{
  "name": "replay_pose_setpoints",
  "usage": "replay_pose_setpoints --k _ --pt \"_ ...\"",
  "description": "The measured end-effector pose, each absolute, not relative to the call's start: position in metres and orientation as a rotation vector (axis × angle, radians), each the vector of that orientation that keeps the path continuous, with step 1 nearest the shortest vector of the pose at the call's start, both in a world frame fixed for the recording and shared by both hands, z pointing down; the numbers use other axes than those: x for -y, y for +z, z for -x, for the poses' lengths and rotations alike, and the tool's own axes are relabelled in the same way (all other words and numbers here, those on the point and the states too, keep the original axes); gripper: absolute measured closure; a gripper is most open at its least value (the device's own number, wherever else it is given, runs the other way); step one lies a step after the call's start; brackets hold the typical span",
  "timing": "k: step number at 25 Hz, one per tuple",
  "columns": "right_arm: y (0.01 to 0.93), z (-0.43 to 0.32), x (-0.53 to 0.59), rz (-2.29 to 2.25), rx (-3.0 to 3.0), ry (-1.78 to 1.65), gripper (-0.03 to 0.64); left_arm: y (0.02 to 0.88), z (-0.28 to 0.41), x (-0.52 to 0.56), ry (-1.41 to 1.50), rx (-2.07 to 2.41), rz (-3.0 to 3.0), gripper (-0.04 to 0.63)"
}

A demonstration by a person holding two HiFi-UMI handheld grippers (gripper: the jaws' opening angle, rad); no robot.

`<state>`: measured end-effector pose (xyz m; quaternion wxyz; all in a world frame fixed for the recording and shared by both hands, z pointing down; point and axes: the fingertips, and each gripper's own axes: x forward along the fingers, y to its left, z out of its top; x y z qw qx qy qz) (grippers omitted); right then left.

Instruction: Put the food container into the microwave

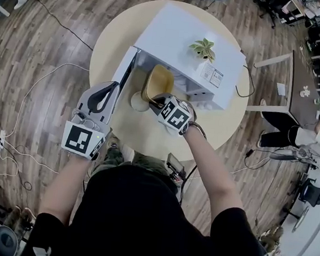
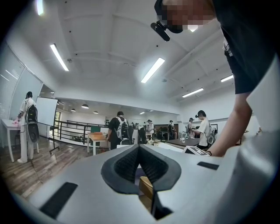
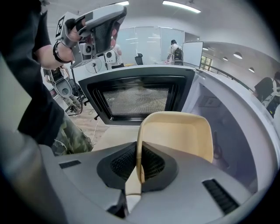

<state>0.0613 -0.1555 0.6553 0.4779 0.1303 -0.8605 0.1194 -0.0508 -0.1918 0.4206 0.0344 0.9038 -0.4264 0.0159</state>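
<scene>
A white microwave (image 1: 181,36) stands on a round table (image 1: 220,125), its door (image 1: 126,70) swung open to the left. My right gripper (image 1: 161,103) is shut on the rim of a tan food container (image 1: 158,83), which it holds tilted at the mouth of the oven. In the right gripper view the container (image 3: 175,135) sits between the door (image 3: 135,98) and the cavity (image 3: 223,131), its rim pinched in my right gripper (image 3: 139,168). My left gripper (image 1: 106,90) hovers left of the door, shut and holding nothing (image 2: 139,148).
A small potted plant (image 1: 202,48) stands on top of the microwave. A round pale object (image 1: 139,101) lies on the table in front of the opening. Cables (image 1: 17,138) run over the wooden floor. People (image 2: 117,129) and desks stand further off in the room.
</scene>
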Motion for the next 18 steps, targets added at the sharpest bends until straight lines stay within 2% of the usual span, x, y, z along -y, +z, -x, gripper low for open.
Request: replay_pose_setpoints --k 18 --pt "0.685 -0.083 0.194 -0.346 2.019 0.337 0.592 0.432 0.054 0.194 0.092 1.327 -2.739 0.577"
